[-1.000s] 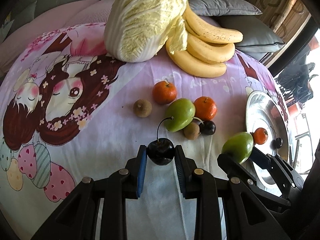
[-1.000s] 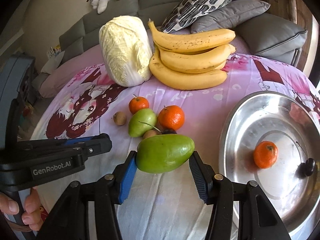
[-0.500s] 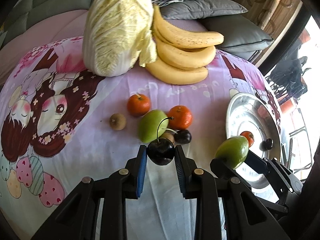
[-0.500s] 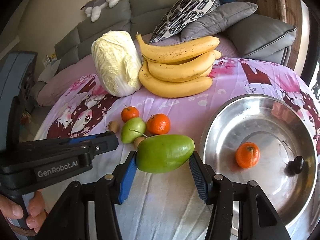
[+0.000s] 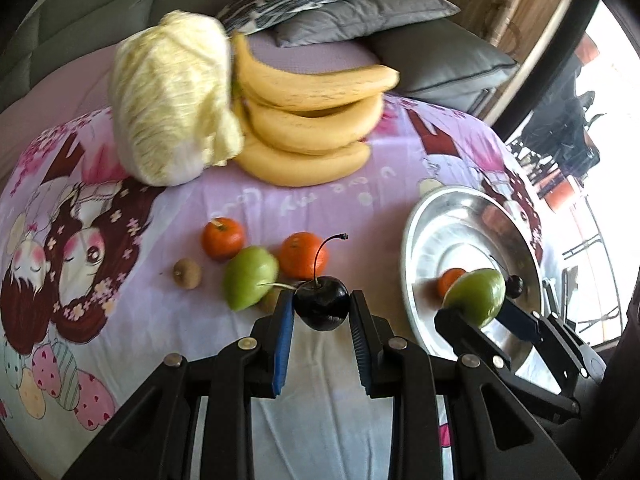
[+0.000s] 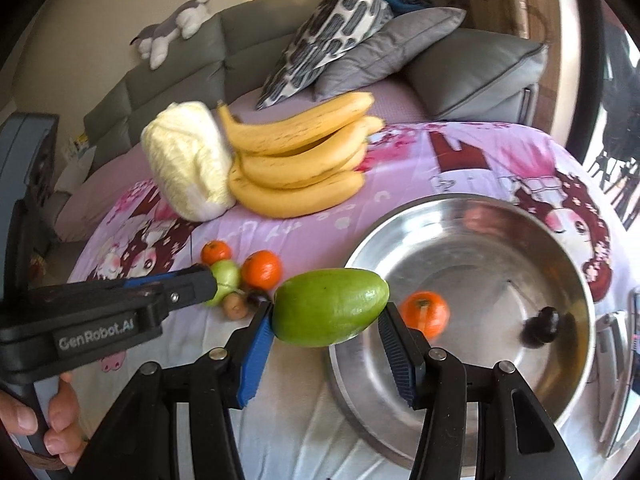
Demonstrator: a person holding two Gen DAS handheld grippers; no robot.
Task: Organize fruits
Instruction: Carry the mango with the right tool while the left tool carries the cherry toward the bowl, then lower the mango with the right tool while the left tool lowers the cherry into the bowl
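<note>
My left gripper [image 5: 321, 312] is shut on a dark cherry [image 5: 322, 307] with a long stem, held above the purple cloth. My right gripper [image 6: 330, 314] is shut on a green mango [image 6: 331, 306], held over the near left rim of the steel plate [image 6: 472, 216]; it also shows in the left wrist view [image 5: 476, 297]. The plate [image 5: 472, 216] holds a tangerine [image 6: 426, 314] and a dark cherry [image 6: 542, 326]. On the cloth lie two tangerines [image 5: 222, 238] [image 5: 303, 254], a green mango [image 5: 250, 276] and a small brown fruit [image 5: 186, 273].
A napa cabbage [image 5: 172, 100] and a bunch of bananas [image 5: 308, 128] lie at the back of the table. Behind are a grey sofa with cushions [image 6: 360, 32] and a plush toy [image 6: 172, 28]. The left gripper's body [image 6: 100, 316] crosses the right wrist view.
Both grippers have risen and shifted right toward the steel plate, each keeping its fruit. The green mango now hangs over the plate's rim.
</note>
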